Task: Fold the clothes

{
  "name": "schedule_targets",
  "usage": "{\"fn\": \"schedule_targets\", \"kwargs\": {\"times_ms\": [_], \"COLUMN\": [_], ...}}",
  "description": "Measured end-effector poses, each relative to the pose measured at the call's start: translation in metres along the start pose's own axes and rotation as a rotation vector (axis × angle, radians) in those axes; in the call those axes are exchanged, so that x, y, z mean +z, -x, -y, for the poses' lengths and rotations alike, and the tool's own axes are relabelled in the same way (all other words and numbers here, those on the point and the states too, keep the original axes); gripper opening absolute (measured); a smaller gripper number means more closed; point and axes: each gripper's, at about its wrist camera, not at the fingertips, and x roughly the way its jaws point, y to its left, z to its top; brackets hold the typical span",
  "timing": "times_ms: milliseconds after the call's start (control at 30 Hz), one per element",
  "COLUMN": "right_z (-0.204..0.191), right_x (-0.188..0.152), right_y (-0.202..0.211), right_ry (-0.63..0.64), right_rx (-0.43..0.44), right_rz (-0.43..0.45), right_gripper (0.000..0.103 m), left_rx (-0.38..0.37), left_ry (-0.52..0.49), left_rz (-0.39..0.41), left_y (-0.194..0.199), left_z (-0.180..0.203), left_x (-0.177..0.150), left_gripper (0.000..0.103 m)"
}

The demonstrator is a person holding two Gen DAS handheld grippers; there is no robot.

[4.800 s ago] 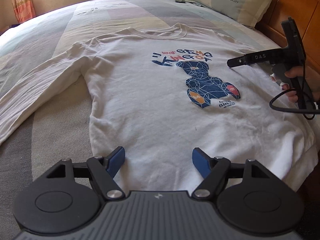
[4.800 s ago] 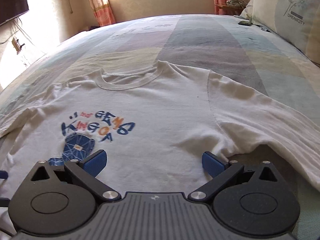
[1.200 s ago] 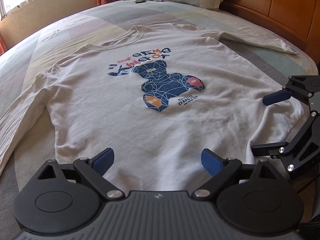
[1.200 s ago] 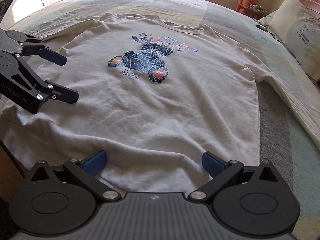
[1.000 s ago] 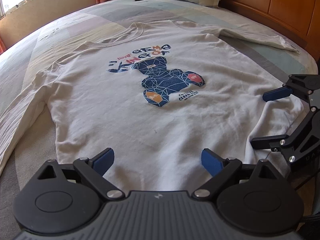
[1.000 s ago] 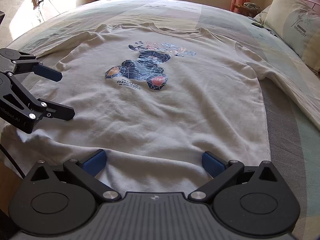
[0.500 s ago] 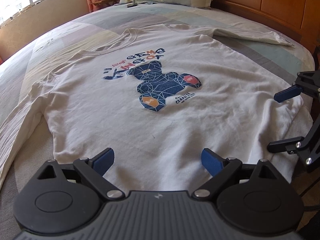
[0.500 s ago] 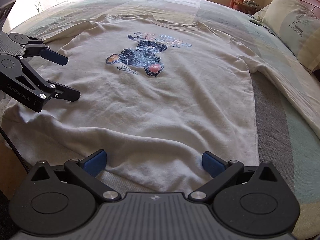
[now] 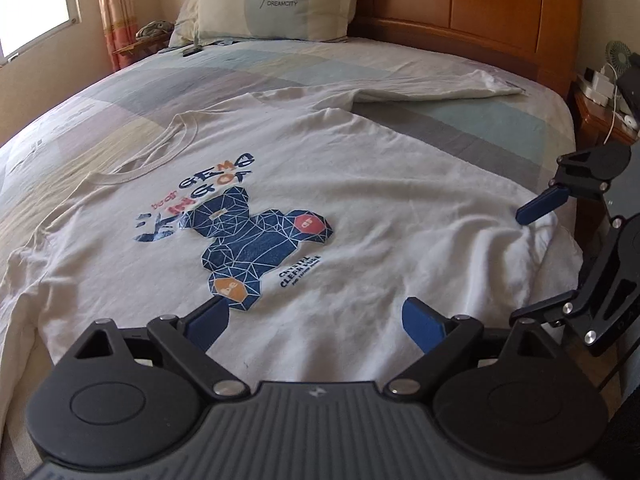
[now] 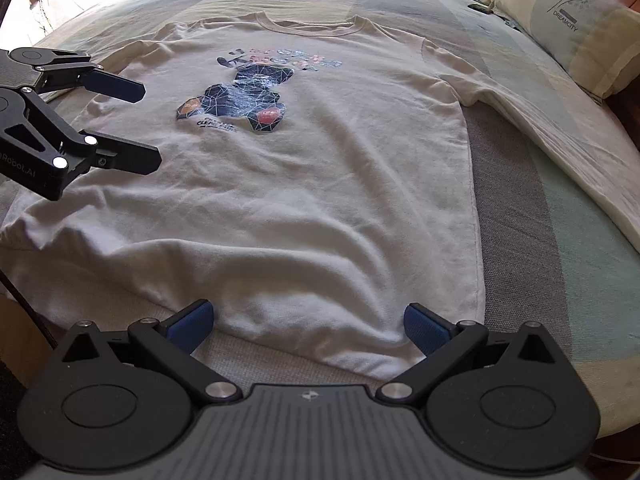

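Note:
A white long-sleeved shirt [image 9: 360, 208] with a blue bear print [image 9: 256, 240] lies face up and spread flat on the bed. My left gripper [image 9: 316, 322] is open, its blue pads low over the lower front of the shirt near the print. My right gripper [image 10: 306, 326] is open too, with its pads over the hem [image 10: 320, 344] at the bed's near edge. In the left wrist view the right gripper [image 9: 532, 256] shows at the right, open at the shirt's hem corner. In the right wrist view the left gripper [image 10: 140, 124] shows at the left, open above the shirt.
A pillow [image 9: 280, 0] leans on the wooden headboard [image 9: 460, 4]. One sleeve [image 9: 432, 88] stretches toward the headboard; the same sleeve [image 10: 560, 128] runs along the right. A nightstand [image 9: 608, 92] with a small fan and cables stands beside the bed. The patchwork bedspread [image 10: 540, 216] surrounds the shirt.
My left gripper has swung right and moved in over the shirt, nearer the bear print. The right gripper has shifted slightly along the hem. Both stay open.

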Motion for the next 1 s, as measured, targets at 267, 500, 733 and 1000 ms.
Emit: {"fn": "schedule_targets", "kwargs": {"times_ms": [267, 500, 733, 1000], "right_z": [0.004, 0.005, 0.004, 0.006], "right_x": [-0.009, -0.011, -0.015, -0.013], "right_y": [0.0, -0.001, 0.0, 0.002], "right_ry": [-0.029, -0.044, -0.06, -0.083], "right_rx": [-0.002, -0.002, -0.012, -0.011], "right_rz": [0.005, 0.023, 0.052, 0.047], "right_gripper": [0.103, 0.103, 0.103, 0.103], "left_rx": [-0.037, -0.012, 0.032, -0.002], "left_ry": [0.154, 0.145, 0.306, 0.208], "left_rz": [-0.038, -0.098, -0.066, -0.139], "left_y": [-0.011, -0.054, -0.056, -0.083], "left_z": [-0.047, -0.047, -0.088, -0.06], "left_x": [0.017, 0.036, 0.066, 0.069], "left_gripper": [0.093, 0.099, 0.095, 0.098]}}
